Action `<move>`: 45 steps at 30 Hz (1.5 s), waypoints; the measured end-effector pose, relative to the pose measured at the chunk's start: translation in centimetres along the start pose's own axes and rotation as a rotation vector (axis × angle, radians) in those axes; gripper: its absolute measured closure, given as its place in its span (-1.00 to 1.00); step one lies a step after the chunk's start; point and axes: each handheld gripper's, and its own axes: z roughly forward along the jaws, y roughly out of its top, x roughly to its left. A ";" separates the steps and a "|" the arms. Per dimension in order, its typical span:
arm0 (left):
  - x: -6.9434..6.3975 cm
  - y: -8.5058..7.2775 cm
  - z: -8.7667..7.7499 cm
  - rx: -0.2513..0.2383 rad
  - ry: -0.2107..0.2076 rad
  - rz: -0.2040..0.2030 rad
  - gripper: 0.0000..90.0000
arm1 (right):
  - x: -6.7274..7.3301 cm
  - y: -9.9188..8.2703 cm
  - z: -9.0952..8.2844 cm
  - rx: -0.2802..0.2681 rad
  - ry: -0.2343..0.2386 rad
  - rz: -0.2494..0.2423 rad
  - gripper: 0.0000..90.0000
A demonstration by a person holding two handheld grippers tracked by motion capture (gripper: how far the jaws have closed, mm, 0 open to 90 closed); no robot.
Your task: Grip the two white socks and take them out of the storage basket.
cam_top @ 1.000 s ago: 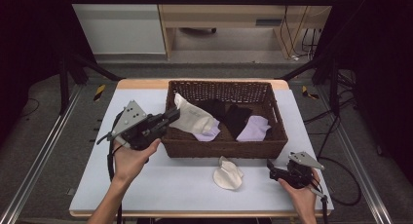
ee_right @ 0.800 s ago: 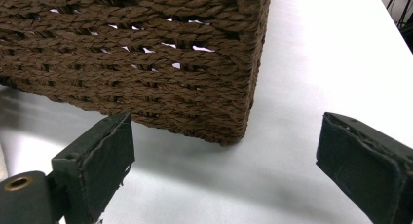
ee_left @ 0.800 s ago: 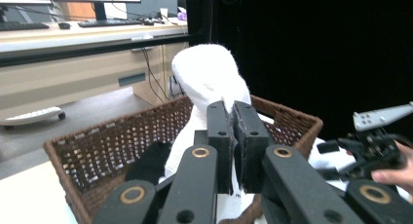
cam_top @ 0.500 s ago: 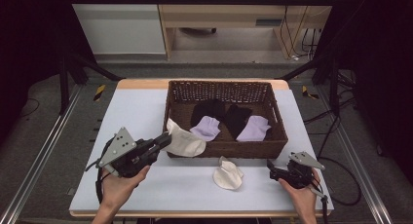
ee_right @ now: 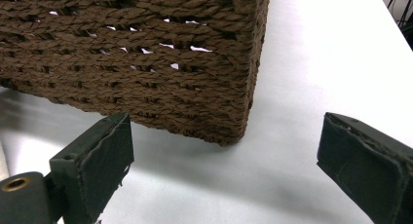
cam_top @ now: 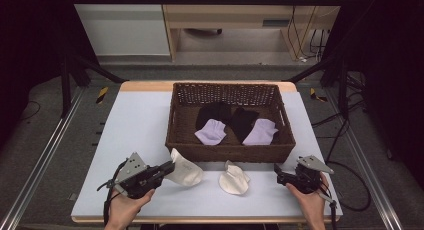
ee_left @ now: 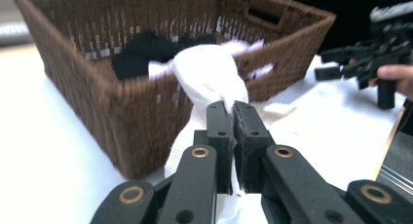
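A: Start with the big things. What carries everything?

B: A white worktop (cam_top: 130, 125), seen whole from the high view. At its twelve o'clock side stands a brown woven basket (cam_top: 227, 149). That view looks into it: two black socks (cam_top: 214, 113) and two lilac socks (cam_top: 210, 132) lie on its floor.

A: And the gripper views?

B: The right gripper view gives the basket's outer wall and one lower corner close up, none of its contents. The left gripper view looks over the rim and catches the dark and lilac cloth, blurred.

A: Where is the cream sock?

B: The cream sock (cam_top: 184, 168) is on the worktop at six o'clock of the basket's left corner, just beside the wall. A second cream sock (cam_top: 234, 179) lies at its three o'clock, apart from it.

A: The grippers?

B: The left gripper (cam_top: 169, 167) is clamped on the first cream sock; its own view shows the pads (ee_left: 217, 136) pressed together with cloth pinched between. The right gripper (cam_top: 278, 171) rests at four o'clock of the basket, jaws wide with nothing between them.
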 end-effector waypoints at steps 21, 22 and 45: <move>6.6 -3.8 -1.5 0.087 0.297 -0.156 -0.28 | 0.0 0.0 -0.1 -0.002 0.005 0.007 -0.86; 6.6 -3.8 -1.5 0.087 0.297 -0.156 -0.28 | 0.0 0.0 -0.1 -0.002 0.005 0.007 -0.86; 12.4 -6.9 -3.4 0.126 0.439 -0.120 -0.26 | -0.6 -0.1 -0.5 -0.014 0.024 0.015 -0.86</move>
